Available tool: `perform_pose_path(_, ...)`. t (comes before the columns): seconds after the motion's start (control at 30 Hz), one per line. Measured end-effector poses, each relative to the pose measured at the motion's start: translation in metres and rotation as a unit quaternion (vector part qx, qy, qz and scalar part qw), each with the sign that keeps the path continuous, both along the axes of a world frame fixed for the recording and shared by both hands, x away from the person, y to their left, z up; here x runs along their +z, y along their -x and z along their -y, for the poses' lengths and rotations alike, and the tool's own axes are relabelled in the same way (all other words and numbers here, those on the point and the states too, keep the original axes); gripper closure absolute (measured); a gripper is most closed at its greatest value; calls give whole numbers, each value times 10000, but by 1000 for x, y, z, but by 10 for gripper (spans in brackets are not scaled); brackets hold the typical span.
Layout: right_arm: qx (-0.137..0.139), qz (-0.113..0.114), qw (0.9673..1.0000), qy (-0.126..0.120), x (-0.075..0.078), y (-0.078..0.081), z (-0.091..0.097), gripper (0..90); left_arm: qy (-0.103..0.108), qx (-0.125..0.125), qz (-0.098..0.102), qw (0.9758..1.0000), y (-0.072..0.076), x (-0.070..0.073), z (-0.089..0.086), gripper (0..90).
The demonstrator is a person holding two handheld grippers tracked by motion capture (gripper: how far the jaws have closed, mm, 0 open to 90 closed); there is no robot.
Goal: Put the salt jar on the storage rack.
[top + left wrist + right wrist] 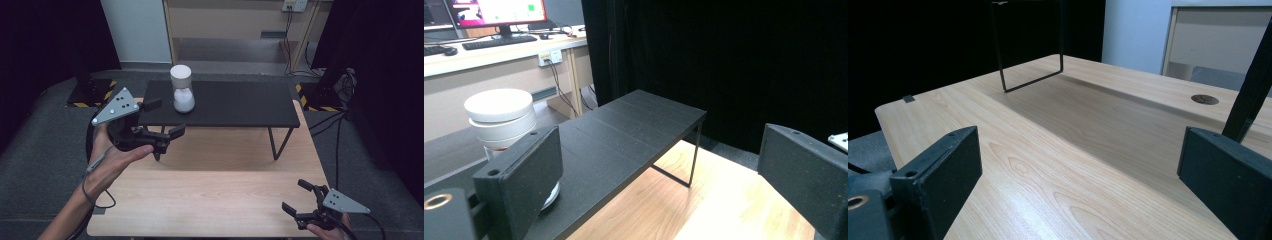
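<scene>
Trouble is waiting mostly in the height of things: the wooden table (210, 200) is carrying a black raised shelf (235, 105) on thin metal legs, and the white hourglass-shaped sand timer (182, 89) is standing upright on the shelf's left part, tall and narrow-waisted, so it is looking easy to tip. If the left gripper (165, 120) is coming in low, a jaw is likely striking the shelf edge first; if it is coming in off-centre, one jaw is probably pushing the timer over or off the near edge before the other is touching it. A squeeze on the glass waist might be slipping, judging by its curved surface. In the high view the left gripper is hovering just in front of the shelf's left end with its jaws spread wide, the timer sitting a little beyond and to the right of them, not between them. In the left gripper view the timer (501, 122) is showing behind the left-hand jaw, outside the gap. The right gripper (298, 198) is resting near the table's front right corner, jaws likewise apart, holding nothing, well away from the timer.
</scene>
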State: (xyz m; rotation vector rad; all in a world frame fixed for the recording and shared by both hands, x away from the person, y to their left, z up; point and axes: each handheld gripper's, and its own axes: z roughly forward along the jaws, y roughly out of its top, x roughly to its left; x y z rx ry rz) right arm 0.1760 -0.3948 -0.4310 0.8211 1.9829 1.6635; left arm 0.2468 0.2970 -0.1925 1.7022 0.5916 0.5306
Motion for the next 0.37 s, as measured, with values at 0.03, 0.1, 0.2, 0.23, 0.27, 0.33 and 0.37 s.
perform_pose_path(0.03, 2, 1, 10000, -5, 0, 0, 0, 41, 10, -11, -7, 10000, 0, 0, 1, 33)
perform_pose_path(0.1, 7, -2, 10000, 3, 0, 0, 0, 41, 19, -28, -1, 10000, -1, 0, 2, 33)
perform_pose_path(0.2, 15, -3, 10000, 2, 0, 0, 0, 41, -5, -45, -3, 10000, -2, 1, 3, 33)
perform_pose_path(0.23, 15, -2, 10000, 4, 0, 0, 0, 41, -14, -32, 15, 10000, -1, 1, 4, 33)
perform_pose_path(0.27, 16, -4, 10000, 4, 0, 0, 0, 41, -10, -32, 14, 10000, -2, 1, 4, 33)
perform_pose_path(0.33, 18, -3, 10000, 4, 0, 0, 0, 41, -10, -36, 7, 10000, -2, 0, 4, 33)
perform_pose_path(0.37, 20, -4, 10000, 5, 0, 0, 0, 41, -28, -27, 14, 10000, -2, 1, 4, 33)
